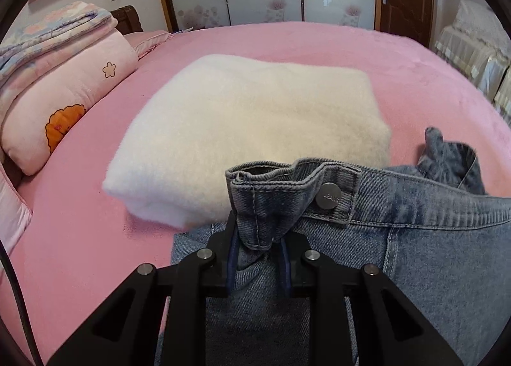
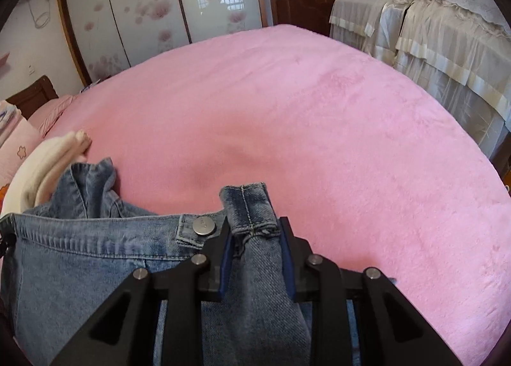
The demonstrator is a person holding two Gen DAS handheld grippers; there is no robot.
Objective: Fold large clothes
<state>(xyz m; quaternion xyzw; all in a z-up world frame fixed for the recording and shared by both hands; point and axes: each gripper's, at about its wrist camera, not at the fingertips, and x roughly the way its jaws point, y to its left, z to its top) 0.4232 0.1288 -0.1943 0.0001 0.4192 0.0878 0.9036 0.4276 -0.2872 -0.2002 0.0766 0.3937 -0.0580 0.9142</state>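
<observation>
A pair of light blue jeans (image 1: 431, 238) lies on the pink bed (image 1: 319, 46), waistband toward the middle, with a metal button (image 1: 329, 195) showing. My left gripper (image 1: 257, 238) is shut on the bunched left end of the waistband. My right gripper (image 2: 254, 232) is shut on the right end of the waistband, beside the same button (image 2: 204, 226). The jeans (image 2: 80, 263) spread to the left of it, with a crumpled part (image 2: 92, 184) sticking up behind.
A folded cream fleece garment (image 1: 249, 129) lies just beyond the jeans, its edge (image 2: 48, 161) also in the right wrist view. Pink pillows and a folded quilt (image 1: 57, 78) sit at the left. The pink bed (image 2: 303, 126) stretches right toward lace-covered furniture (image 2: 431, 30).
</observation>
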